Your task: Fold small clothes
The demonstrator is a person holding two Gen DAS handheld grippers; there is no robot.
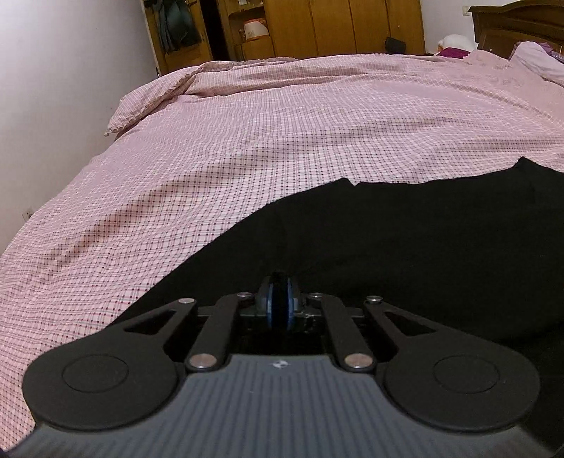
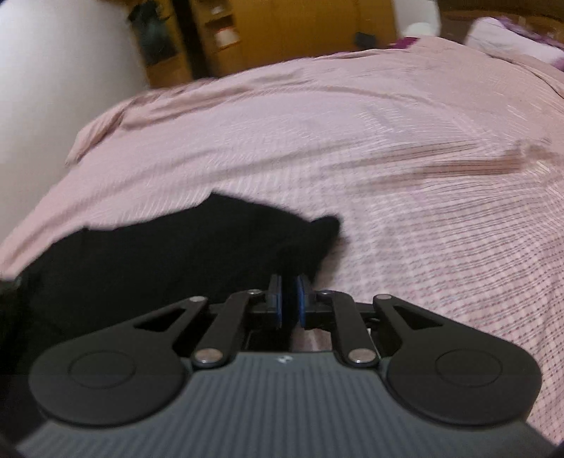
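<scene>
Black garment [image 1: 405,246] spread flat on pink checked bed cover [image 1: 246,148], toward near edge of bed, well clear of far corners. Left gripper [image 1: 278,303] low over garment's near part, blue pads [image 1: 269,304] pressed together w/ dark cloth pinched between, so clamped on garment. Right gripper [image 2: 289,299] at garment's right-hand edge, near a small pointed flap [image 2: 328,229]; pads nearly together, slim gap showing, cover visible beneath; right view motion-blurred, so can't tell if any cloth caught there. Beyond far edge of bed: wooden wardrobe [image 1: 335,24] against back wall, dark headboard [image 1: 518,24] at far right corner, pale pillow [image 1: 539,60] beside it.
</scene>
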